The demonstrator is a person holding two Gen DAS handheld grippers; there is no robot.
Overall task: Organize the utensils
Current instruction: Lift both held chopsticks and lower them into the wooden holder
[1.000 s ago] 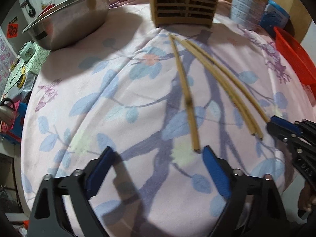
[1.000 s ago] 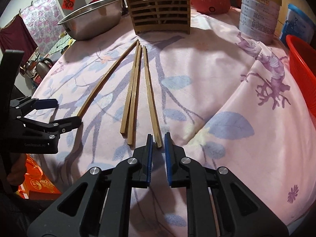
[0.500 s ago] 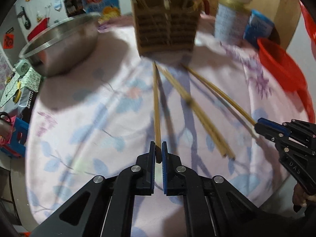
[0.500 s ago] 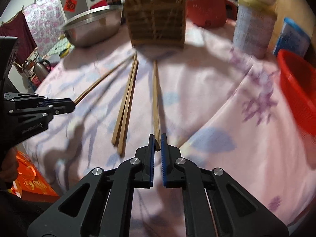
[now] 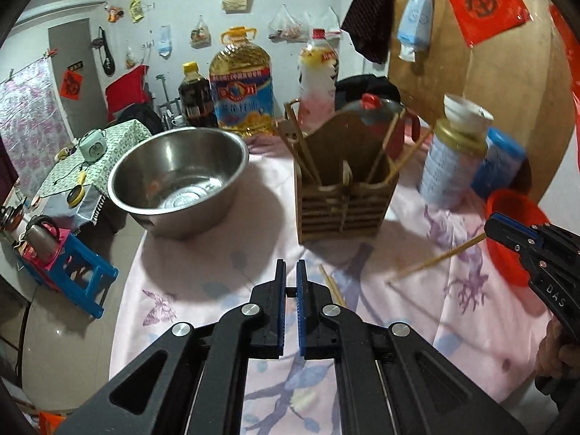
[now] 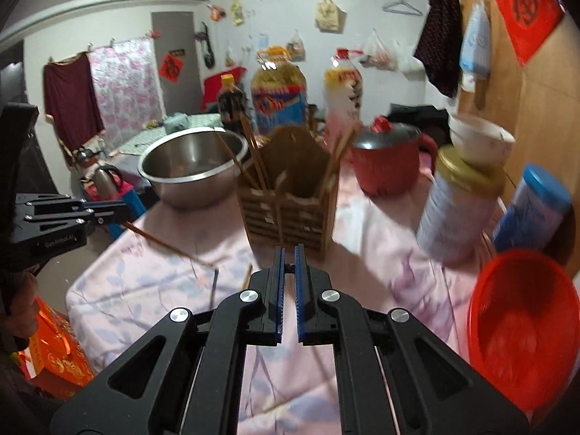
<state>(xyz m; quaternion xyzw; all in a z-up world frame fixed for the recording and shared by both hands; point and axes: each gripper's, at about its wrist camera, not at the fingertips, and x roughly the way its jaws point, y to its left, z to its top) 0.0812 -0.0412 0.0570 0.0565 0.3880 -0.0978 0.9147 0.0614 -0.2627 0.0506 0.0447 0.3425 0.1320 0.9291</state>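
My left gripper [image 5: 290,282] is shut on a chopstick; in the right wrist view that chopstick [image 6: 163,244] slants down from its tip [image 6: 123,214] toward the cloth. My right gripper [image 6: 289,268] is shut on another chopstick, which shows in the left wrist view [image 5: 435,259] hanging from its tip [image 5: 489,230]. Both are raised above the table. The wooden slatted utensil holder [image 5: 344,203] stands ahead with several chopsticks upright in it. Two more chopsticks [image 5: 331,286] lie on the cloth near my left jaws.
A steel bowl [image 5: 177,177] sits left of the holder. A white tin [image 5: 449,166], a blue canister [image 6: 533,206], a red pot [image 6: 388,159] and a red basket [image 6: 522,322] are on the right. Oil bottles [image 5: 241,83] stand behind. The floral cloth [image 5: 203,268] covers the table.
Both grippers have lifted and tilted up, each carrying its chopstick off the cloth. One second ago the left gripper was open; it closed on its chopstick.
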